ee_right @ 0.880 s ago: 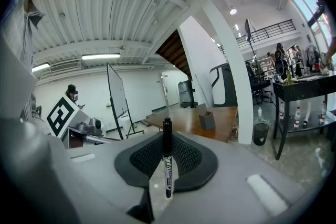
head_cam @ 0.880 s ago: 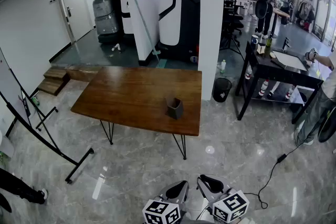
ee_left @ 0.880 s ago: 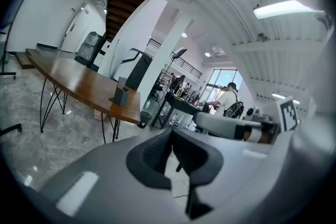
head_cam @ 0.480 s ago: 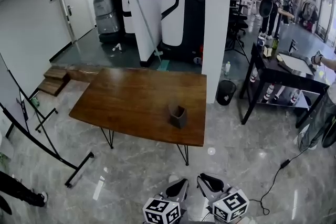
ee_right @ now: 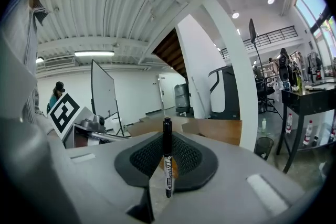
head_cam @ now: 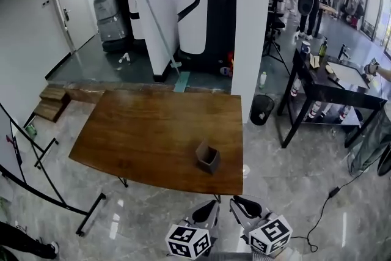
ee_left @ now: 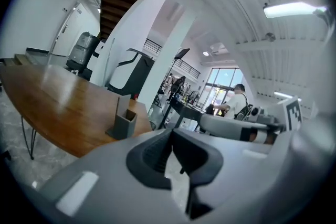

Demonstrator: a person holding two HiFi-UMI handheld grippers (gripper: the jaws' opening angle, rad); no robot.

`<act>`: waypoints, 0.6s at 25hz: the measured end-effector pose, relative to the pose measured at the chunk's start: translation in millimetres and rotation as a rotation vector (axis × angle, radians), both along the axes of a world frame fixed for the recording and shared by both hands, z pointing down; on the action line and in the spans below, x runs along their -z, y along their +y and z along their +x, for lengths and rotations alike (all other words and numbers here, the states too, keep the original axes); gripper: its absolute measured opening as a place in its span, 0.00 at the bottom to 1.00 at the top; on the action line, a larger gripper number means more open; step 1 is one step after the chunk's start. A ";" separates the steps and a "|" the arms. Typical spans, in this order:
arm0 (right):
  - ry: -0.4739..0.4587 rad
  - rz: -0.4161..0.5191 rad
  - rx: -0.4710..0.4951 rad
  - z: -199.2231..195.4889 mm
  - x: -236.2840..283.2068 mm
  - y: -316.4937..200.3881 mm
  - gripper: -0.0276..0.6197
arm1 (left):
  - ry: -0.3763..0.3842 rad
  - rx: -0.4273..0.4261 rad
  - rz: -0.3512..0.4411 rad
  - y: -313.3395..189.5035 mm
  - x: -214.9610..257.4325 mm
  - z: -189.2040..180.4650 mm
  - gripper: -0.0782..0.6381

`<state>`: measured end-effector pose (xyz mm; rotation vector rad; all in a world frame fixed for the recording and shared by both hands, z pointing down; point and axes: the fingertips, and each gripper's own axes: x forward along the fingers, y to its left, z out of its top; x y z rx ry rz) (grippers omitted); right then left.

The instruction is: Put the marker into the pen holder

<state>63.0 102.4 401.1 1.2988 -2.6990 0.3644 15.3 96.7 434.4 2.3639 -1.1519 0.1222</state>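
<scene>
Marker point(ee_right: 168, 165): pinched upright in the right gripper point(ee_right: 167, 140), which is closed on its printed barrel, black end up.
Right gripper: held low on the near side, short of the bench point(head_cam: 134, 131).
Left gripper point(ee_left: 169, 147): jaws together with nothing in them, just left of the right one.
Pen holder point(head_cam: 207, 157): on the bench by its near right corner, mouth up, well apart from both grippers.
Handling: looks light, stiff and smooth-sided, so it may swivel between 2 pads. A mid-barrel hold seems right, leaving the lower end free to enter the holder.
</scene>
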 end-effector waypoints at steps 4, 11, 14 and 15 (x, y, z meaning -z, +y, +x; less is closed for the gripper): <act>0.009 0.006 -0.037 -3.2 10.9 -57.9 0.11 | 0.009 -0.024 0.002 -57.5 8.1 -7.7 0.12; 0.006 0.018 -0.059 -22.1 17.3 -142.5 0.11 | 0.006 -0.060 -0.011 -135.4 7.8 -24.6 0.12; -0.005 0.024 -0.065 -28.2 17.3 -160.9 0.11 | 0.007 -0.065 -0.023 -152.3 2.7 -28.4 0.12; -0.006 0.021 -0.066 -29.2 16.0 -164.9 0.11 | 0.009 -0.067 -0.031 -156.4 0.2 -28.7 0.12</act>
